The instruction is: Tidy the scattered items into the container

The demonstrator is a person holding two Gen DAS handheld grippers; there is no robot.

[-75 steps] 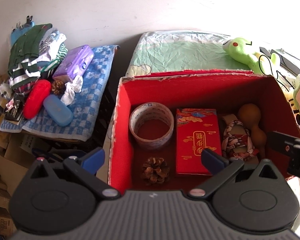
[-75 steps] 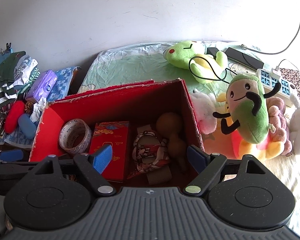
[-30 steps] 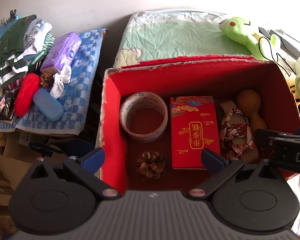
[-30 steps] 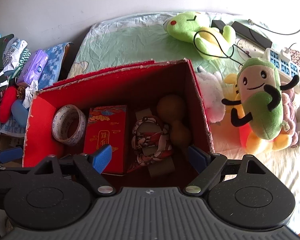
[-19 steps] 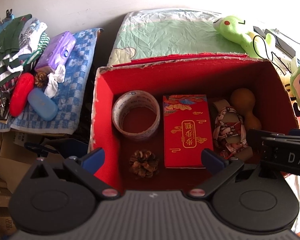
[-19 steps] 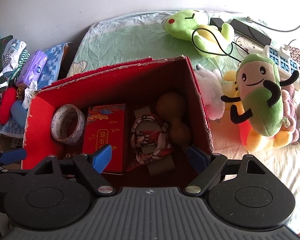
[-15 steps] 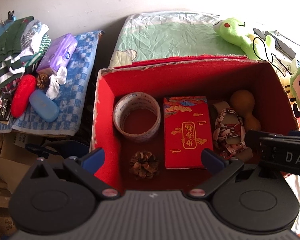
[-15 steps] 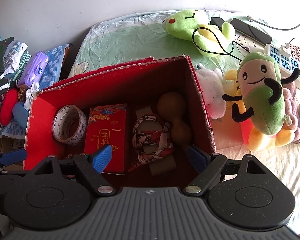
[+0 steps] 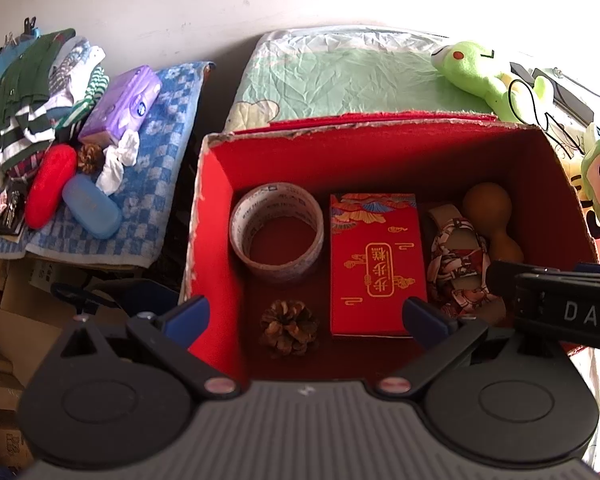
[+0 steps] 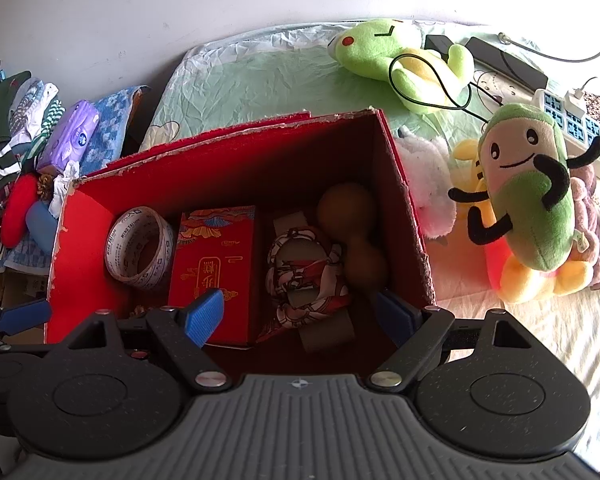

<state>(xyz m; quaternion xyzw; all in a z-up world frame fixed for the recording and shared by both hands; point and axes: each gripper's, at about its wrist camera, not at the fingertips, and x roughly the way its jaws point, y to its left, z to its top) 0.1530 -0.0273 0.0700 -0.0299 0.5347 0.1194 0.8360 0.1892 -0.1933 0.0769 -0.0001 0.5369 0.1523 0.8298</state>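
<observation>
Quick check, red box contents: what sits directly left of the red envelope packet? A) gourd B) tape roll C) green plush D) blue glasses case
B: the tape roll lies on the box floor just left of the red envelope packet, inside the red box.

To my left, a blue checked towel (image 9: pixel 156 184) carries a purple tissue pack (image 9: pixel 120 102), a red case (image 9: pixel 50 186) and a blue case (image 9: pixel 92 206) near its left edge, with folded clothes (image 9: pixel 32 92) piled at its far left corner. Ahead lies a pale green quilt (image 10: pixel 252 80). A green frog plush (image 10: pixel 396 54) rests at its far right corner, a black cable (image 10: pixel 432 80) looped over it. To my right stands a smiling green plush (image 10: pixel 528 188), beside a white power strip (image 10: pixel 568 120).
</observation>
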